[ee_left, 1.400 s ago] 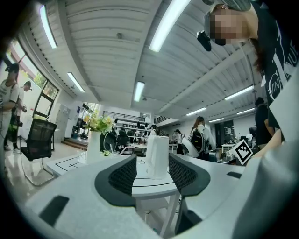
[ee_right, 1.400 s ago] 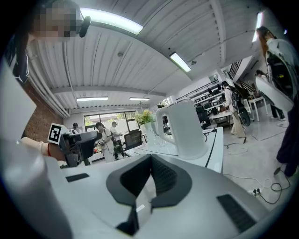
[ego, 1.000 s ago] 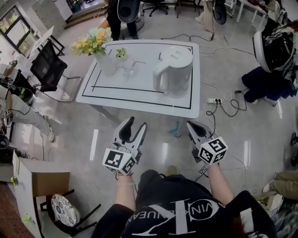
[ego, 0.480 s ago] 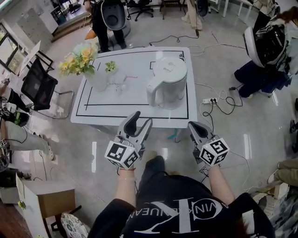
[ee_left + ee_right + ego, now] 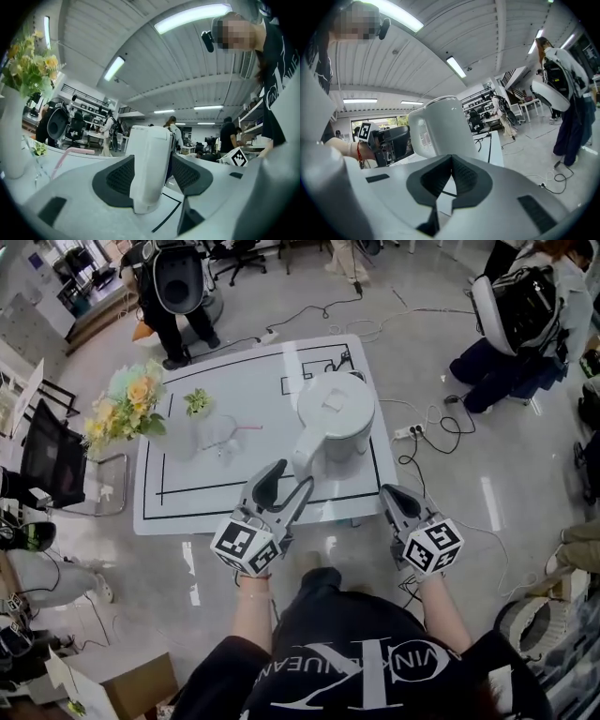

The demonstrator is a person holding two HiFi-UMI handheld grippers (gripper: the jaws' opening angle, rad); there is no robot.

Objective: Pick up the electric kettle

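The white electric kettle (image 5: 336, 413) stands upright on the white table (image 5: 187, 502), its handle (image 5: 302, 457) turned toward me. My left gripper (image 5: 289, 476) is level at the table's near edge. Its jaws have just been opening, and in the left gripper view the kettle handle (image 5: 149, 164) stands between the dark pads (image 5: 117, 177) with a gap on the right side. My right gripper (image 5: 390, 495) hovers off the table's near right corner with its jaws shut and nothing in them (image 5: 451, 159). The right gripper view has the kettle (image 5: 440, 126) ahead to the left.
A vase of yellow flowers (image 5: 127, 409), a small green plant (image 5: 198, 401) and a glass with a pink straw (image 5: 225, 432) stand on the table's left half. Cables and a power strip (image 5: 408, 432) lie on the floor at right. People stand around, and a black chair (image 5: 52, 460) is at left.
The table and kettle have come nearer in the head view. Both grippers moved forward; the left one now reaches over the table edge to the kettle handle, jaws wider apart.
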